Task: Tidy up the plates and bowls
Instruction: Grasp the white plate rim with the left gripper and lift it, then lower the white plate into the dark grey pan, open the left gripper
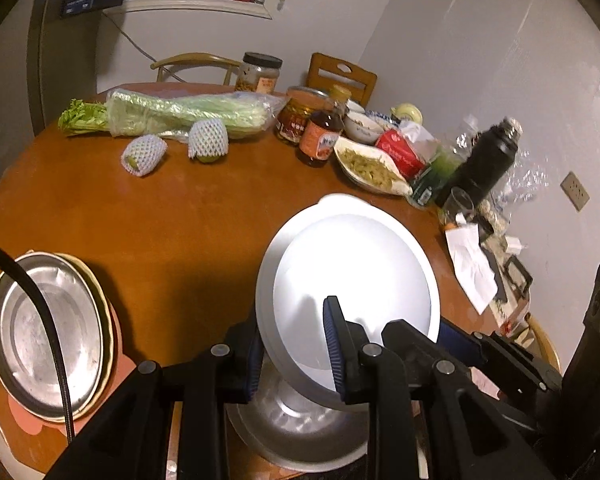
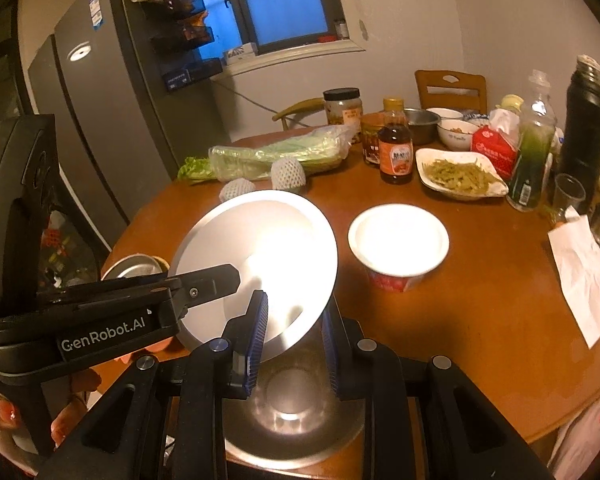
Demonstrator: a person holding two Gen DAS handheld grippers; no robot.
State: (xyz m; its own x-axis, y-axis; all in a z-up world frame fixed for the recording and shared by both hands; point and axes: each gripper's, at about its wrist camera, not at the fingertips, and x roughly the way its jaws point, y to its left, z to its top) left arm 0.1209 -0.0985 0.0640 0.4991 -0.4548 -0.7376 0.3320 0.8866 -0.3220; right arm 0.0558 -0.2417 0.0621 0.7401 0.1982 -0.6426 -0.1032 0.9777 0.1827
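A: What does the left hand-held gripper (image 1: 296, 352) have?

B: Its jaws are closed tight on the near rim of a metal plate (image 1: 352, 276), which is tilted up and lit bright. The right hand-held gripper (image 2: 294, 344) is clamped on the same plate's (image 2: 260, 256) rim from the other side, so both grip it at once.

A: And where is the plate?

B: Raised off the bench (image 1: 172, 216), directly over a steel bowl (image 1: 296, 432) that sits at the near edge. In the right wrist view the bowl's (image 2: 292, 420) shiny inside shows between the fingers, under the plate.

A: Other dishes?

B: A stack of plates (image 1: 44, 332) lies at the left, a steel one on top with a yellowish rim showing beneath, on a pink mat (image 1: 28, 424). A white bowl with a red base (image 2: 398, 244) stands just right of the lifted plate, apart from it.

A: Further back?

B: Bagged celery (image 1: 172, 114), two fruits in foam nets (image 1: 206, 140), jars, a sauce bottle (image 2: 396, 152), a white dish of food (image 2: 460, 174) and a black flask (image 2: 586, 120).
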